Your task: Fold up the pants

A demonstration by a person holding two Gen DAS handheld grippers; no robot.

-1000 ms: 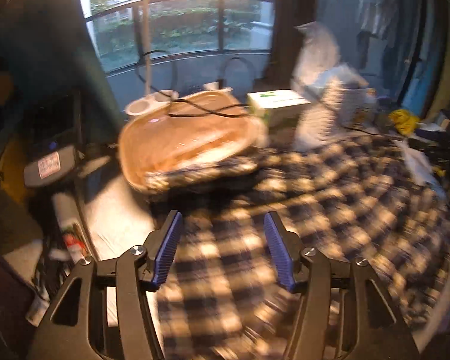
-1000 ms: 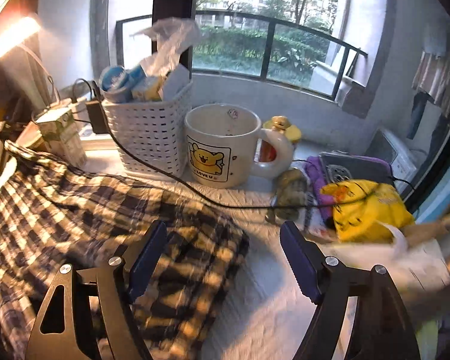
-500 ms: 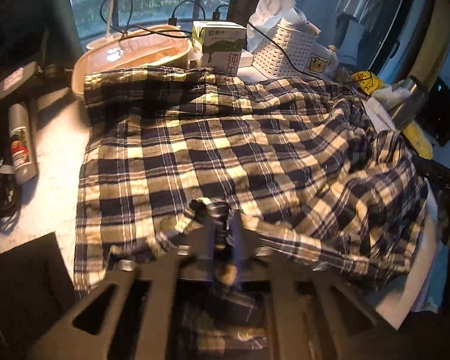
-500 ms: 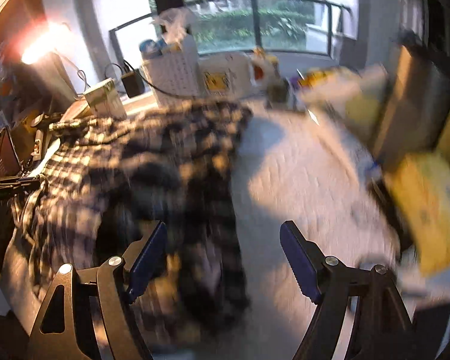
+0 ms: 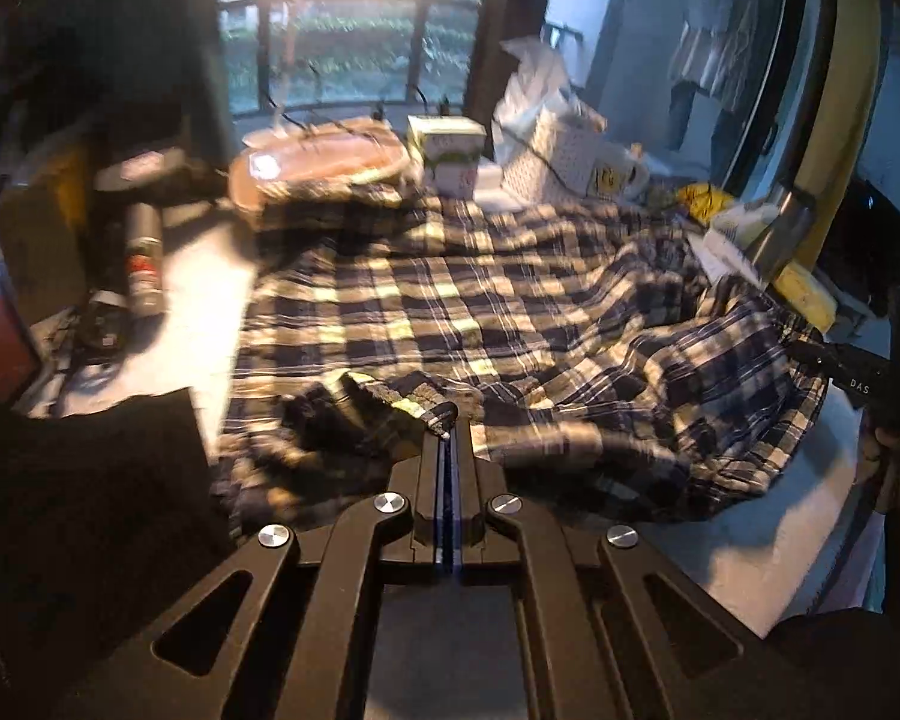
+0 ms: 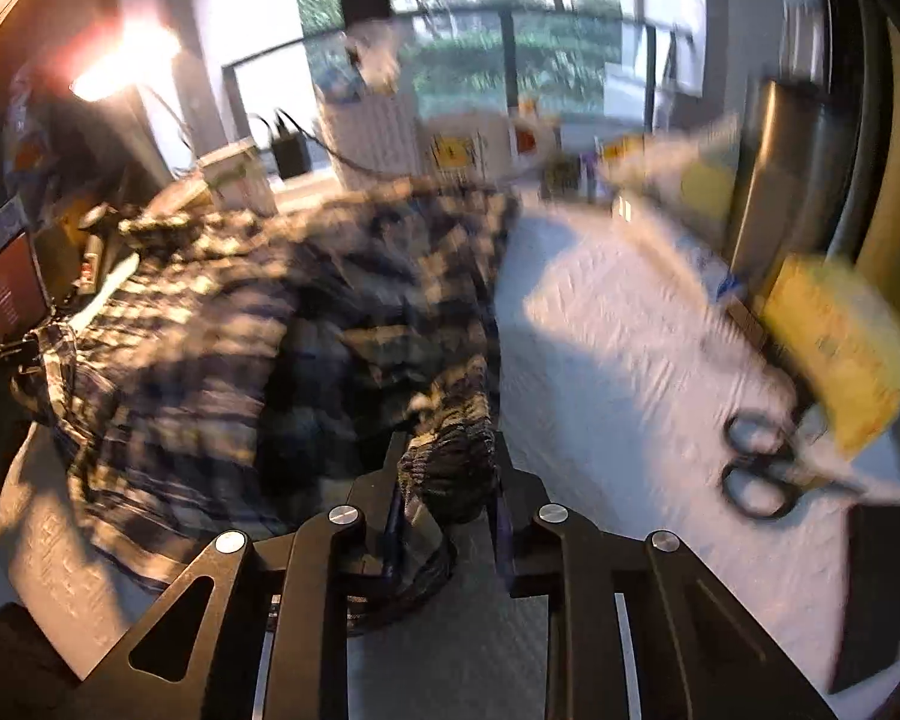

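The pants [image 5: 474, 312], in a dark and pale check, lie spread and wrinkled over the white-covered worktop [image 5: 768, 546], reaching from its left edge almost to the right edge. The left hand-held gripper [image 5: 448, 426] is clenched, its fingers pressed together on a small fold of the fabric at the near edge of the worktop. The right hand-held gripper [image 6: 447, 462] grasps a gathered, bunched part of the pants [image 6: 228, 324] between its fingers, also at the near edge. At the far edge stand a white basket [image 5: 555, 159], a small carton [image 5: 447, 156] and a mug [image 5: 621, 174], close to each other. Black scissors [image 6: 762, 474] lie on the bare cover near the right edge, beside a yellow packet [image 6: 834, 342]. The right view is blurred.
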